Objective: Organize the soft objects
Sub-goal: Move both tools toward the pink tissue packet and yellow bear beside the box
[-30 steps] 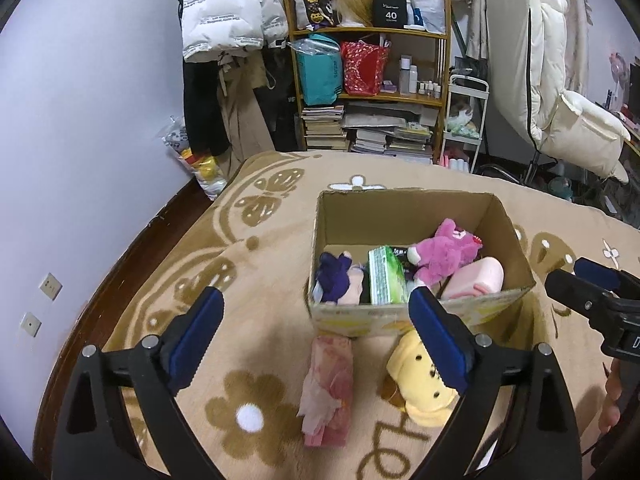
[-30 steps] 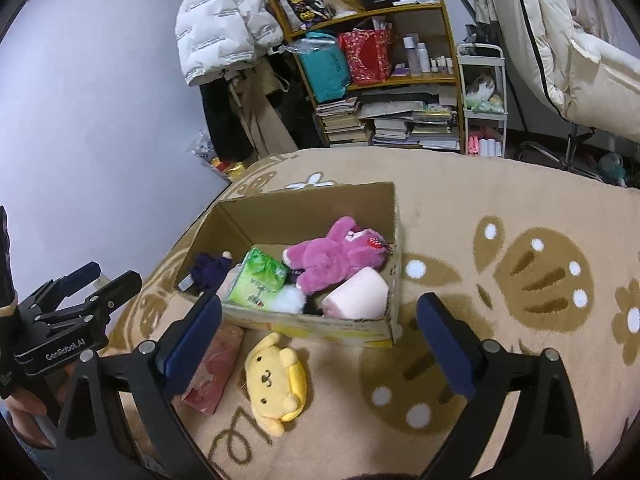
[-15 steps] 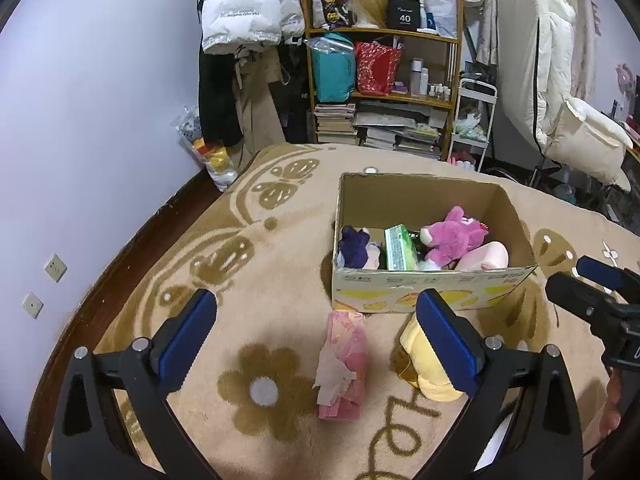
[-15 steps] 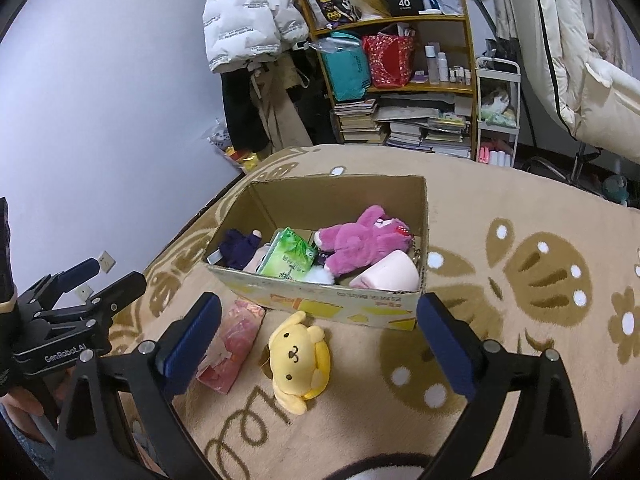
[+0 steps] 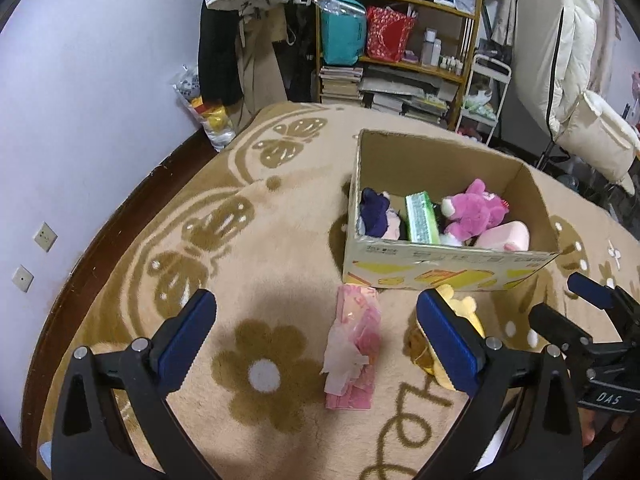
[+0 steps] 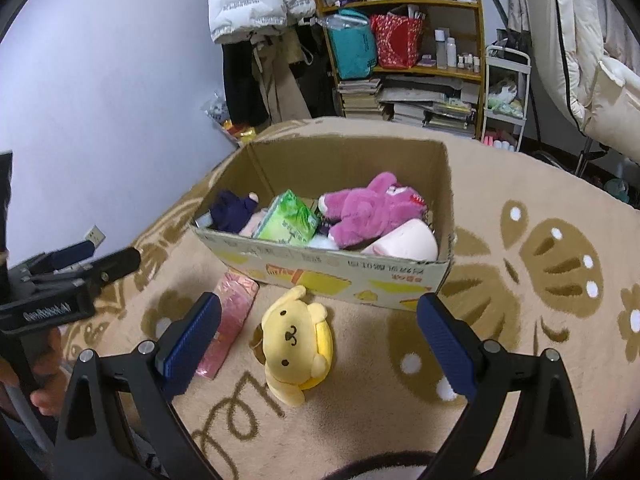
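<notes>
- The left gripper hangs above the rug, jaws wide apart and empty; the pink tissue pack lies straight ahead between its fingers, flat on the beige rug, loose tissue spilling from its top.
- The right gripper is spread just as wide, holding nothing; the yellow dog plush lies face-up on the rug right between its fingers.
- Beyond both sits the cardboard box, already holding a pink bear plush, a green tissue pack, a dark purple toy and a pale pink roll.
- Risks, as I judge them: a pinch on the loose tissue alone could pull sheets out and leave the pack behind.
- The plush is squashy; a shallow grip on an ear or edge may slip on the lift.
- The two items lie near each other, so both tools descending together could knock.
- The near box wall stands just past both items; a low carry could catch its rim.
</notes>
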Action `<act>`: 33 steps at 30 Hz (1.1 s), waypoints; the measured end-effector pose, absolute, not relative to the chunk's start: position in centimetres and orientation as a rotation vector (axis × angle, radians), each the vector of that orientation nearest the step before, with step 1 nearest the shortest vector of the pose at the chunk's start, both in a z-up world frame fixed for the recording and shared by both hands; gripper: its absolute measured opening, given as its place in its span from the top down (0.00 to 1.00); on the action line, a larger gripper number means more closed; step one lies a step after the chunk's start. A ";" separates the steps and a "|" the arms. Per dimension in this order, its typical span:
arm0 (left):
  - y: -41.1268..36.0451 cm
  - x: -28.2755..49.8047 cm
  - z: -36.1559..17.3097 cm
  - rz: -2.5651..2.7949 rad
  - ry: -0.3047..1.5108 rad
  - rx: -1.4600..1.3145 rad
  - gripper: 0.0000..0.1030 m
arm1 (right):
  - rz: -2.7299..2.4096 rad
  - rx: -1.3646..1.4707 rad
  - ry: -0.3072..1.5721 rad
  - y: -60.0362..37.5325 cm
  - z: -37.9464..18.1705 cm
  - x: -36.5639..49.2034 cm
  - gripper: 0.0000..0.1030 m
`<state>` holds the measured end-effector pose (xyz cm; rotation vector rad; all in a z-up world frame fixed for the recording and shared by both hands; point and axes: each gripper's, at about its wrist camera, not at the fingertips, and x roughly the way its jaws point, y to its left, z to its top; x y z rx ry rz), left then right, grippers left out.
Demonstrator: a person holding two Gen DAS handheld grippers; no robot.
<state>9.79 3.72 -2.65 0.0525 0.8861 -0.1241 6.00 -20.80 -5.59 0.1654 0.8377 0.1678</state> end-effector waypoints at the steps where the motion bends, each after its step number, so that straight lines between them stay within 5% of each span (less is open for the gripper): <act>1: 3.7 10.0 -2.9 -0.123 0.894 0.060 0.03 | 0.167 0.155 0.847 -20.6 -6.0 6.2 0.01; 33: 1.2 15.9 -13.7 -0.109 1.306 0.182 0.03 | 0.290 0.132 1.021 -18.5 -14.8 10.5 0.01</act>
